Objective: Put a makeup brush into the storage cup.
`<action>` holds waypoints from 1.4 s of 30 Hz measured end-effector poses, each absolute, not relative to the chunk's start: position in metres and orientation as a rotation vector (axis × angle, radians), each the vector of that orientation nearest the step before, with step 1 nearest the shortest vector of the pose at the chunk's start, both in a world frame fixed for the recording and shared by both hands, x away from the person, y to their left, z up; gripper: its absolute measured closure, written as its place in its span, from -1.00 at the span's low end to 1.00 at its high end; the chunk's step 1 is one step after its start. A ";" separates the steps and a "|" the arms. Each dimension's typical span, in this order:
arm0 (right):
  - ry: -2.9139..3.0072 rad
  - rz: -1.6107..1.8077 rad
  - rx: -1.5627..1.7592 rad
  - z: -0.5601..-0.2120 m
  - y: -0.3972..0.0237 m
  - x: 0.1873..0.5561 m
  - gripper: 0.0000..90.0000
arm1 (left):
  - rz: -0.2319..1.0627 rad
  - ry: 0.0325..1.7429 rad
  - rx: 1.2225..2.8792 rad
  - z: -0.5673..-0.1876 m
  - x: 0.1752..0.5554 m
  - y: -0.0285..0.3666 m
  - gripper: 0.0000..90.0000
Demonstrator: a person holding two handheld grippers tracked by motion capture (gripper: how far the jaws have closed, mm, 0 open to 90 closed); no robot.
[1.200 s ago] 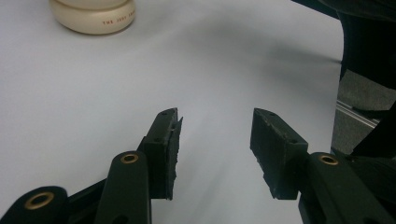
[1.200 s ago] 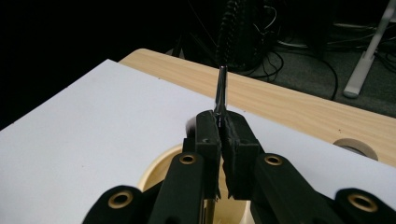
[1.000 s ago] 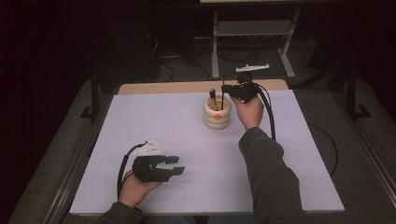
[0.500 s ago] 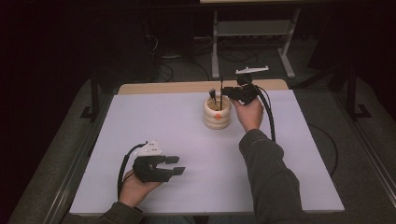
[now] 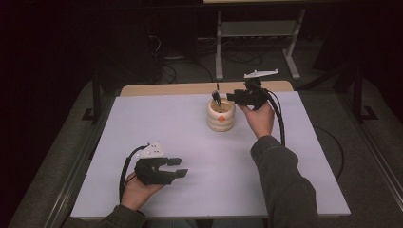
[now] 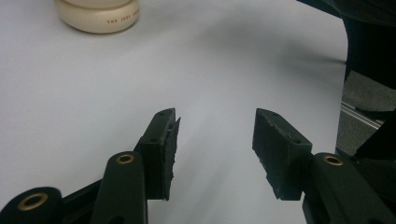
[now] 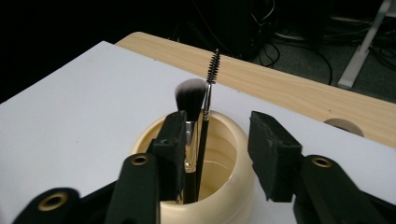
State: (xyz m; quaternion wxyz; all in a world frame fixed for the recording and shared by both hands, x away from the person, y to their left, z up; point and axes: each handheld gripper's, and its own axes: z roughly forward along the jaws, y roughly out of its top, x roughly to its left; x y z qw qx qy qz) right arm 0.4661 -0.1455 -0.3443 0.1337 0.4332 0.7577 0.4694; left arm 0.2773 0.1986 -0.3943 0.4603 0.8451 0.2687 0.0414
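The cream holder (image 7: 205, 186) stands near the far edge of the white bench (image 5: 190, 137). Its base is cut off in the right gripper view, which shows a powder brush (image 7: 189, 100) and a spiral wand (image 7: 212, 65) upright inside. The high view blurs them to dark sticks. The right hand-held gripper (image 7: 217, 140) has just been opening; its jaws stand spread around the holder's rim, pinching nothing. The left hand-held gripper (image 6: 215, 140) rests well apart, jaws spread and empty.

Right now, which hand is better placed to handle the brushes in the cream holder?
Right. Its tool, just opened, sits at the cream holder beside the brushes; the left tool rests far off, open.
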 end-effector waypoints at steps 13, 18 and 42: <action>2.232 1.425 1.187 -0.344 -0.157 0.449 -0.12 | 0.108 0.679 2.074 -0.394 0.280 0.201 -0.07; 2.239 1.445 1.156 -0.345 -0.161 0.444 -0.21 | 0.117 0.691 2.070 -0.394 0.281 0.202 -0.13; 2.251 1.488 1.087 -0.347 -0.170 0.412 -0.33 | 0.159 0.723 2.056 -0.391 0.282 0.210 -0.32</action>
